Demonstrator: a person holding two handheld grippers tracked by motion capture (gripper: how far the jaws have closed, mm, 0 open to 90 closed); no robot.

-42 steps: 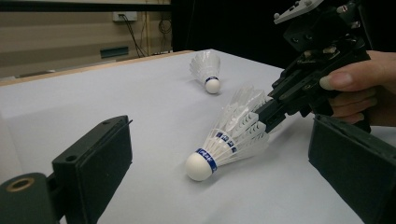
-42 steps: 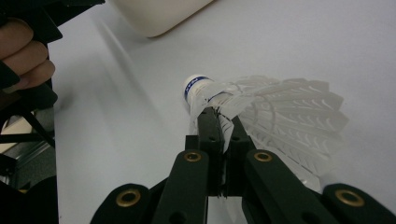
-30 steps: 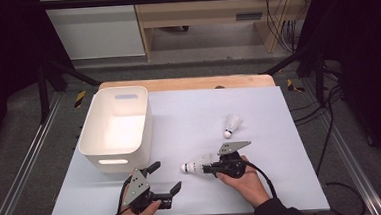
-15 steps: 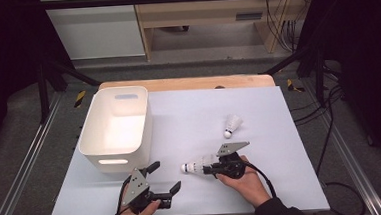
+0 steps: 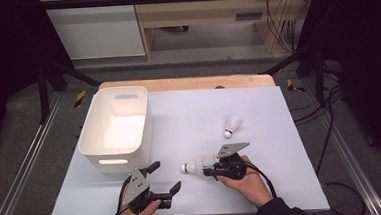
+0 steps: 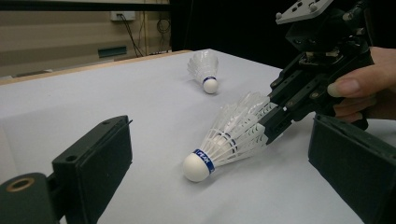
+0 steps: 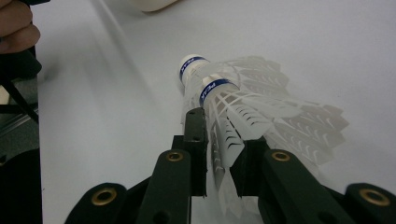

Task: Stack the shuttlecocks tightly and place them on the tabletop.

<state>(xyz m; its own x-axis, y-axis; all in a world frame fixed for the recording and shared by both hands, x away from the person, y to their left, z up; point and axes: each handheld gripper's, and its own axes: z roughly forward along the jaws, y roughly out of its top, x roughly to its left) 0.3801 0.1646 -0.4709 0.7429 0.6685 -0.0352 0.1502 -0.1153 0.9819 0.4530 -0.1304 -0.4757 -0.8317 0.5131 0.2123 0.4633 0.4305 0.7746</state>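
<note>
The shuttlecock (image 5: 196, 165) is lying on the worktop (image 5: 258, 108), feather skirt pinched in the right gripper (image 5: 213, 172), whose jaws have just been loosened a bit. Featherlight, crushable stuff; better gripped gently near the cork. Left gripper (image 5: 164, 180) is kept wide open, empty.

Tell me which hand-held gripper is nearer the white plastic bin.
Left. The left hand-held gripper sits just in front of the white plastic bin; the right hand-held gripper is farther right, on a feathered shuttlecock.

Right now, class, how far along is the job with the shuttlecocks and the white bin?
Done: nothing yet shows inside the white bin. In hand: the right hand-held gripper has the near shuttlecock's feather skirt between its jaws, which have just been opening; its cork tip rests on the table. The left hand-held gripper waits open. Left: the far shuttlecock lies untouched.
</note>
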